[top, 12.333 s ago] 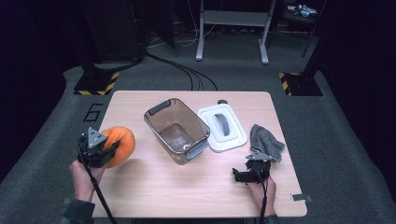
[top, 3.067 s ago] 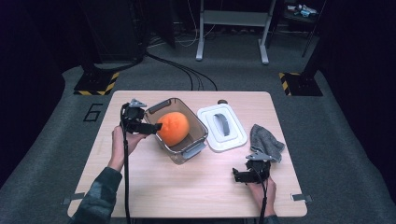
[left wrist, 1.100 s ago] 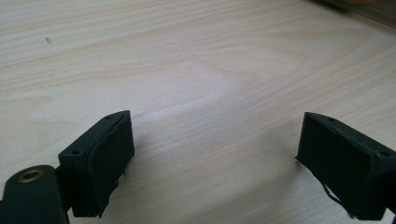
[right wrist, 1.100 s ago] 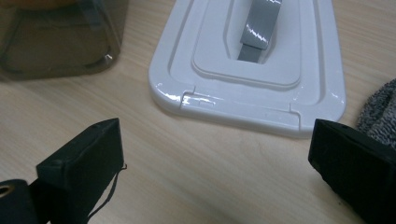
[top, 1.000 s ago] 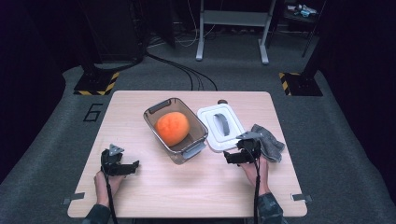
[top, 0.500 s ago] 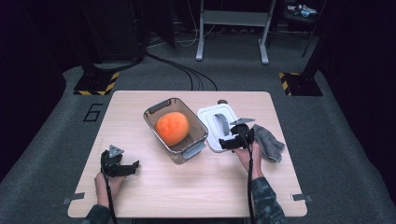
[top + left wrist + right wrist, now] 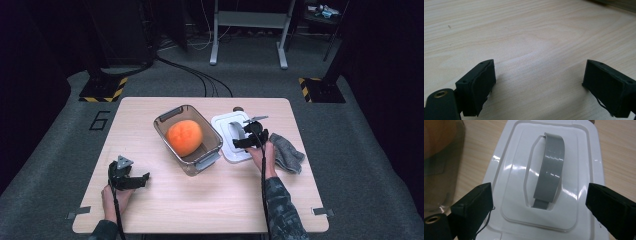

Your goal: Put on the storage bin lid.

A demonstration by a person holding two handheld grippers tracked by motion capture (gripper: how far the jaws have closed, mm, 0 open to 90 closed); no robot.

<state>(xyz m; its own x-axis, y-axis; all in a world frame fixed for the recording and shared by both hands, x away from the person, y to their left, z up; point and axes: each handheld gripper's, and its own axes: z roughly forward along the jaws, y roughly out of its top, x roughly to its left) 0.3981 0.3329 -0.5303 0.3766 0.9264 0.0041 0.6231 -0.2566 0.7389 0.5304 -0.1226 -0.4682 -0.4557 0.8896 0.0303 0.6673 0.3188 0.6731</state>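
One mark can be read — a large dark figure "6" (image 7: 99, 120) on the grey floor mat (image 7: 60, 150), just off the table's (image 7: 200, 200) left edge, seen in the high view — no other writing is legible.

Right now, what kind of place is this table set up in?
Probably a lab or recording studio: the wooden table stands on grey carpet amid dark surroundings, with floor cables and hazard-striped stand bases behind it.
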